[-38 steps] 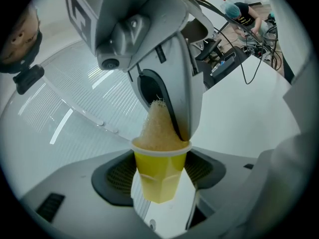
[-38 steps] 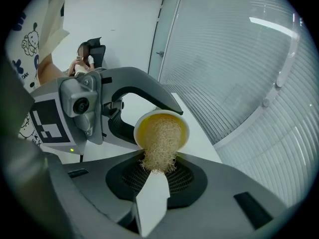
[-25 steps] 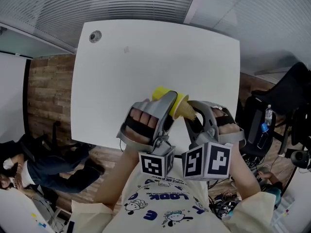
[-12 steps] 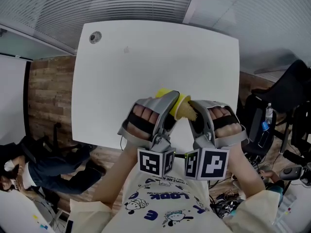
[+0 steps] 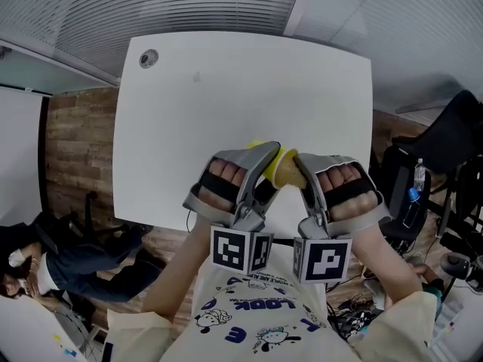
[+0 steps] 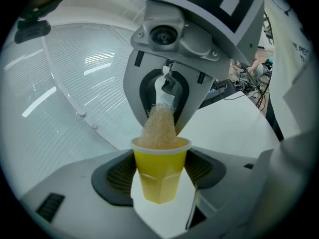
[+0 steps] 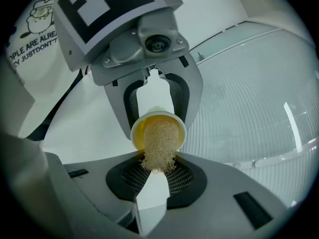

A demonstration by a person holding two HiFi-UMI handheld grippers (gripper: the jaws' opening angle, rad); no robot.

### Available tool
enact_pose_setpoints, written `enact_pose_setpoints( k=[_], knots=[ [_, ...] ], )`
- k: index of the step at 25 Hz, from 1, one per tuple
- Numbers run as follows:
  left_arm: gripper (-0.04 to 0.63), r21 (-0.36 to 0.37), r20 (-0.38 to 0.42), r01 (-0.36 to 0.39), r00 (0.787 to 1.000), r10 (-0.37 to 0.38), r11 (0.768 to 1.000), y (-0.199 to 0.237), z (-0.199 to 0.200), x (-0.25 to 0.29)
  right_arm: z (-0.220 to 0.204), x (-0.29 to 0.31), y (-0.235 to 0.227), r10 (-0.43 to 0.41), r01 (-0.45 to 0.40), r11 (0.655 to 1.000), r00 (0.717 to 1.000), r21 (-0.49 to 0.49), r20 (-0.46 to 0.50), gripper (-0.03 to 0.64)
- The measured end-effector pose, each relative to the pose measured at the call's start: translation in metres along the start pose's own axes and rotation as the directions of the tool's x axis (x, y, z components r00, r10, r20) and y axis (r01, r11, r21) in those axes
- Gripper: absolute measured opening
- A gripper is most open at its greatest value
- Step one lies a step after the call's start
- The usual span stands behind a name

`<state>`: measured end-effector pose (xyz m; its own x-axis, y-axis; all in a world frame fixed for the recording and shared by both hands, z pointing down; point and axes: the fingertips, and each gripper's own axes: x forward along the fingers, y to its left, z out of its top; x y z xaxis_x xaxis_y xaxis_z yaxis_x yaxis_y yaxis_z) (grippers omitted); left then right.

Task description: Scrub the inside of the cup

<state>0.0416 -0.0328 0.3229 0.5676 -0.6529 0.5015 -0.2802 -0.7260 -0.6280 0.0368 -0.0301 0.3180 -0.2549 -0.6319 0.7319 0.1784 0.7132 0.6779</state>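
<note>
Over the near edge of the white table (image 5: 226, 89), both grippers meet tip to tip. My left gripper (image 5: 266, 157) (image 6: 159, 174) is shut on a yellow cup (image 6: 158, 183) (image 5: 284, 157), its mouth facing the right gripper. The right gripper (image 5: 299, 166) (image 7: 158, 176) is shut on a tan fibrous scrubber (image 7: 159, 146) (image 6: 160, 128). The scrubber's far end sits inside the cup (image 7: 137, 133), filling most of its mouth. In the head view the hands hide most of the cup and the scrubber.
A round grommet (image 5: 148, 57) sits at the table's far left corner. A person (image 5: 45, 255) sits on the wooden floor at the left. A black chair (image 5: 445, 157) and a bottle (image 5: 416, 176) stand to the right of the table.
Both hands have rolled in place, the right more than the left, so its marker cube shows a single face. The scrubber has stayed in the cup, and less yellow shows now.
</note>
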Motion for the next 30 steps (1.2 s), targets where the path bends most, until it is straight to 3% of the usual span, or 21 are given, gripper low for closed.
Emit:
enact_pose_setpoints(
  k=[5,10,16,21,23,30],
  knots=[
    [0.328,-0.097,0.025,0.113,0.994,-0.111,0.989,-0.006,0.002,0.001,-0.001,0.000,0.002,-0.015,0.016,0.997,1.000,-0.071,0.015,0.074],
    [0.328,-0.196,0.061,0.229,0.973,-0.222,0.953,-0.011,0.004,-0.001,0.001,-0.002,0.006,-0.030,0.034,0.991,0.999,-0.132,0.035,0.074],
    [0.328,-0.258,0.128,0.391,0.920,-0.370,0.883,-0.020,0.008,-0.007,0.005,-0.006,0.011,-0.014,0.027,0.986,0.997,-0.163,0.078,0.074],
    [0.328,-0.277,0.158,0.513,0.858,-0.489,0.812,-0.028,0.008,-0.013,0.010,-0.007,0.018,0.006,0.016,0.981,0.993,-0.193,0.115,0.072],
    [0.330,-0.268,0.156,0.521,0.853,-0.497,0.810,-0.027,0.008,-0.013,0.010,-0.007,0.017,0.002,0.021,0.982,0.993,-0.189,0.120,0.072],
    [0.330,-0.245,0.128,0.468,0.884,-0.450,0.849,-0.022,0.007,-0.011,0.009,-0.006,0.016,0.018,-0.005,0.993,0.993,-0.115,0.113,0.071]
  ],
)
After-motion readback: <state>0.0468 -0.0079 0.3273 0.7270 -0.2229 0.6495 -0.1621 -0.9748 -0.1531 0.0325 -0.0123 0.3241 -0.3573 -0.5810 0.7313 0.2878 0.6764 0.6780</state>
